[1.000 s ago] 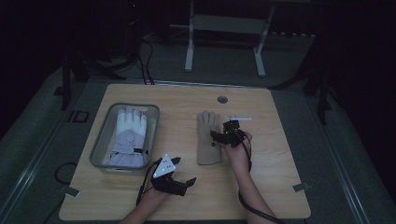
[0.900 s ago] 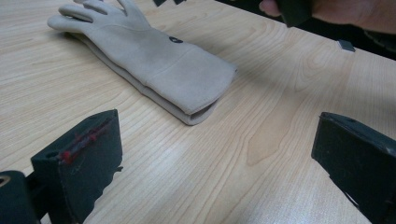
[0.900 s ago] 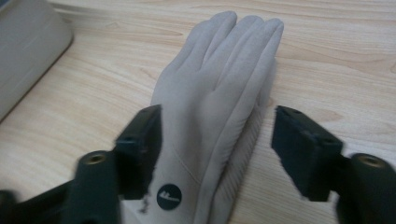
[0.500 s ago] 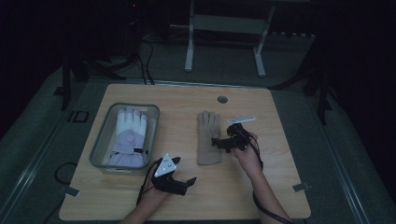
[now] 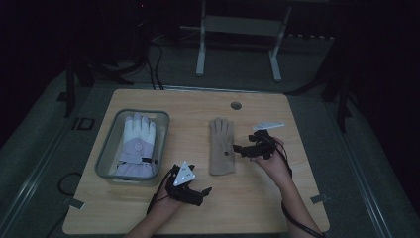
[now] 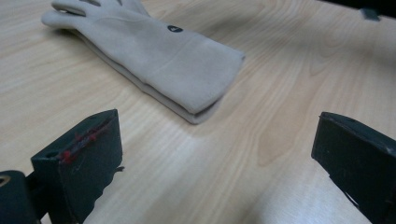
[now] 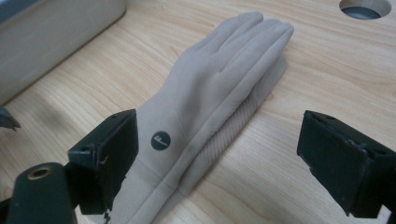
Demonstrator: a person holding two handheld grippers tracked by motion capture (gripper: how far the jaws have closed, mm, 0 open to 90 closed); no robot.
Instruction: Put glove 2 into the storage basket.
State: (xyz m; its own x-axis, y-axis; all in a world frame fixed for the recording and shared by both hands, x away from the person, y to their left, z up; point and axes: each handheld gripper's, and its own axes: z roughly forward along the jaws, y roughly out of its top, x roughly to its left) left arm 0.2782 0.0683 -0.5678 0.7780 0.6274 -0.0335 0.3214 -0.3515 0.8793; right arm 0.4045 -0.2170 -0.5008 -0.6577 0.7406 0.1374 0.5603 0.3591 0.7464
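A beige glove [image 5: 221, 146] lies flat near the middle of the wooden table [image 5: 198, 111], fingers pointing away. My right gripper [image 5: 238, 148] hovers just right of it, jaws aimed at its side. They have just been opening and now stand open. In the right gripper view [image 7: 224, 151] the glove [image 7: 210, 98] lies low between the jaws, untouched by the pads. My left gripper [image 5: 204, 193] rests near the front edge, open and empty. In the left gripper view [image 6: 215, 154] the glove's cuff [image 6: 187, 70] lies ahead of it. A white and lavender glove [image 5: 137, 144] lies in the grey bin [image 5: 105, 151].
The bin's wall [image 7: 46, 28] stands to the left beyond the beige glove. A round cable hole [image 5: 236, 105] sits at the table's far side. A metal stand [image 5: 237, 29] and cables stand on the dark floor behind the table.
My right gripper has drawn back to the right off the beige glove and its jaws have spread. The glove stays flat on the table. The left gripper has kept still.
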